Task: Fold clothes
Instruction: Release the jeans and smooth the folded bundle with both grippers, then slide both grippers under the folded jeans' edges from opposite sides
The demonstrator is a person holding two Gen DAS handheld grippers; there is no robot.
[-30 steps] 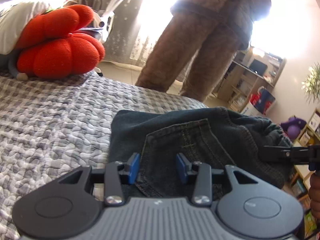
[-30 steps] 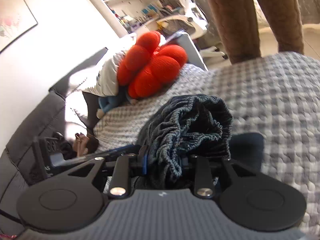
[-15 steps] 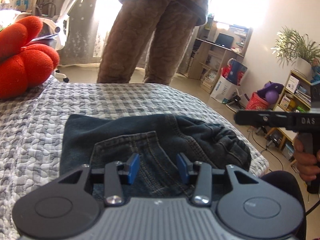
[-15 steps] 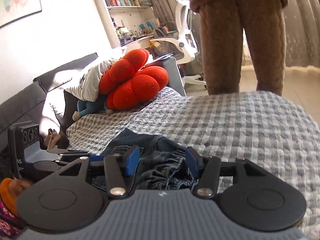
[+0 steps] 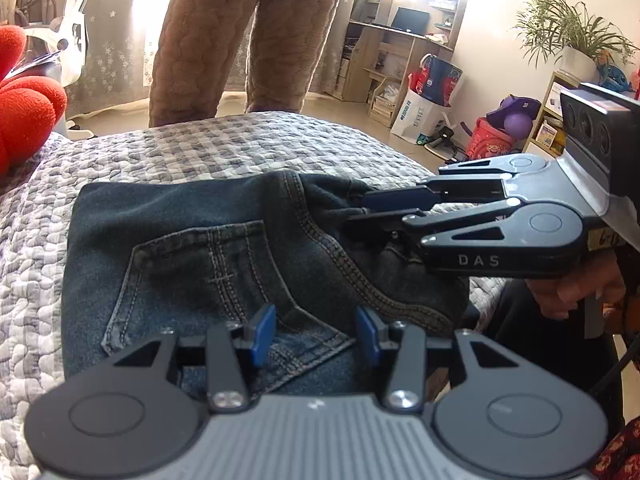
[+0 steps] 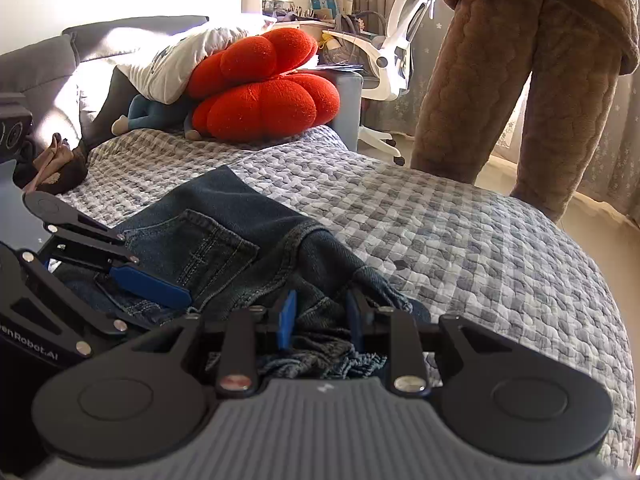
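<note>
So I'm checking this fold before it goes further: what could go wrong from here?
1. The right tool has just been closing on the bunched waistband of the jeans; gripping only a ruffle, it might slip or drag the fold crooked.
2. The left tool stands open over the back pocket, holding nothing, so a pull could shift the whole stack.
3. The jeans lie close to the quilt edge and could slide off.

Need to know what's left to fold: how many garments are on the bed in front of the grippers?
1: folded dark jeans on the checked quilt, under the left gripper, waistband between the right gripper pads. More could be hidden below the cameras.
</note>
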